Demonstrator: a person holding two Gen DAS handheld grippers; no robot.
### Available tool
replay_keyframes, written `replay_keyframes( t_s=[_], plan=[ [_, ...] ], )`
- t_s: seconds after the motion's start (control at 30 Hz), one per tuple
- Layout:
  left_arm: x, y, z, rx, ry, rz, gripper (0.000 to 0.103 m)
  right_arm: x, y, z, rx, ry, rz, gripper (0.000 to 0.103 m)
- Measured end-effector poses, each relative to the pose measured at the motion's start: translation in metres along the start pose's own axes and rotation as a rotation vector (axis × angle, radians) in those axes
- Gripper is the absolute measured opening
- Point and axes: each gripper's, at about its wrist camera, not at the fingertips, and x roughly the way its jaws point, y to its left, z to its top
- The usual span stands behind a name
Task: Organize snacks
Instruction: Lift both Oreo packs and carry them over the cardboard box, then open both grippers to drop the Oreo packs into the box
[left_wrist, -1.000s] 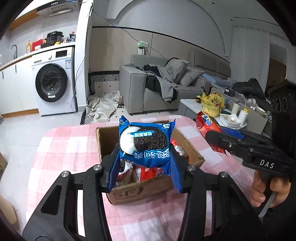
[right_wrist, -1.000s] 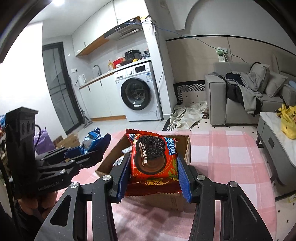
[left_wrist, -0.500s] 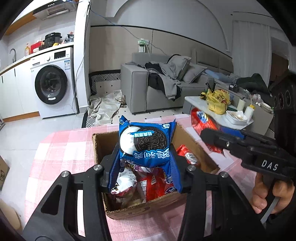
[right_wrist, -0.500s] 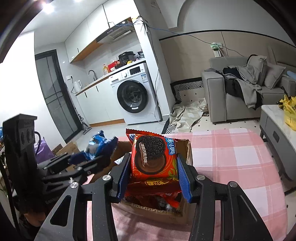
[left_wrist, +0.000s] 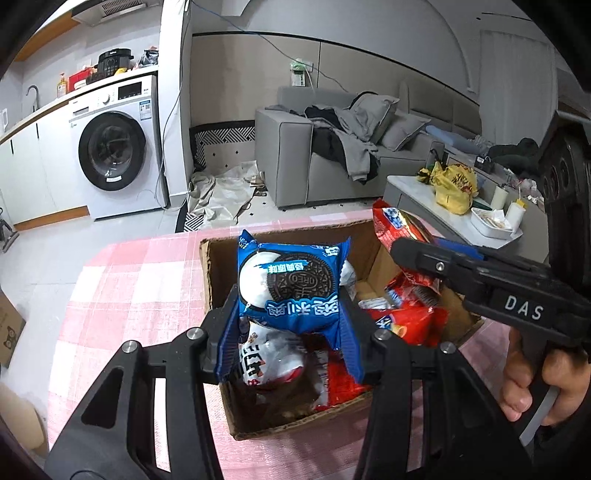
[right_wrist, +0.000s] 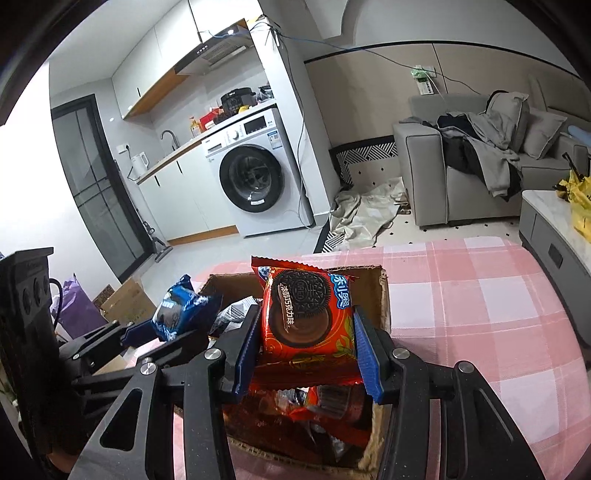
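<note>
We have our left claw (left_wrist: 291, 325) clamped on a blue Oreo packet (left_wrist: 291, 286), its blue pads (left_wrist: 229, 345) pressing the packet's two sides so that it stands upright between them. Directly under and beyond this claw sits the open cardboard box (left_wrist: 218, 273) on the pink checked tabletop (left_wrist: 140, 280), with more red and white snack packets (left_wrist: 410, 321) lying loose inside it.

Our right claw (right_wrist: 306, 350) grips a red Oreo packet (right_wrist: 306, 314) the same way, pads (right_wrist: 369, 362) tight against both edges, the packet upright and hanging over the near end of the same box (right_wrist: 382, 291). To the left of this claw we see the other claw with its blue packet (right_wrist: 181, 306), poised over the box's left side. From the left wrist view, the right claw (left_wrist: 402, 254) comes in from the right, our hand (left_wrist: 532, 384) wrapped around its handle and the red packet (left_wrist: 399, 229) at its tip over the box's far right corner.
</note>
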Motion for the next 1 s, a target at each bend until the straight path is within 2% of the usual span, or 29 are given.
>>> replay_keyframes(
  t_s=[0.4, 0.47, 0.57, 0.67, 0.73, 0.8, 0.87, 0.93, 1.0],
  plan=[
    [0.031, 0.012, -0.014, -0.011, 0.03, 0.001, 0.044, 0.012, 0.006, 0.0, -0.018, 0.006, 0.0, 0.048],
    [0.028, 0.012, -0.017, -0.024, 0.035, -0.004, 0.044, 0.008, 0.006, -0.001, -0.023, 0.002, 0.008, 0.051],
    [0.026, 0.014, -0.018, -0.049, 0.034, -0.026, 0.047, -0.002, 0.005, 0.0, -0.033, -0.015, 0.003, 0.064],
    [0.02, 0.013, -0.02, -0.042, 0.024, -0.013, 0.059, -0.02, 0.004, -0.002, -0.038, -0.061, 0.008, 0.083],
    [0.011, 0.012, -0.022, -0.045, 0.011, -0.016, 0.073, -0.03, 0.003, -0.003, -0.043, -0.077, 0.011, 0.093],
    [0.002, 0.01, -0.024, -0.054, -0.002, -0.03, 0.085, -0.039, 0.001, -0.004, -0.048, -0.077, 0.012, 0.097],
    [-0.008, 0.007, -0.026, -0.053, -0.011, -0.032, 0.088, -0.045, -0.002, -0.006, -0.042, -0.08, 0.014, 0.1],
    [-0.02, 0.005, -0.031, -0.052, -0.026, -0.026, 0.102, -0.053, -0.006, -0.009, -0.031, -0.087, 0.015, 0.103],
    [-0.033, 0.004, -0.037, -0.057, -0.047, -0.022, 0.102, -0.059, -0.01, -0.012, -0.023, -0.084, 0.014, 0.103]
  ],
)
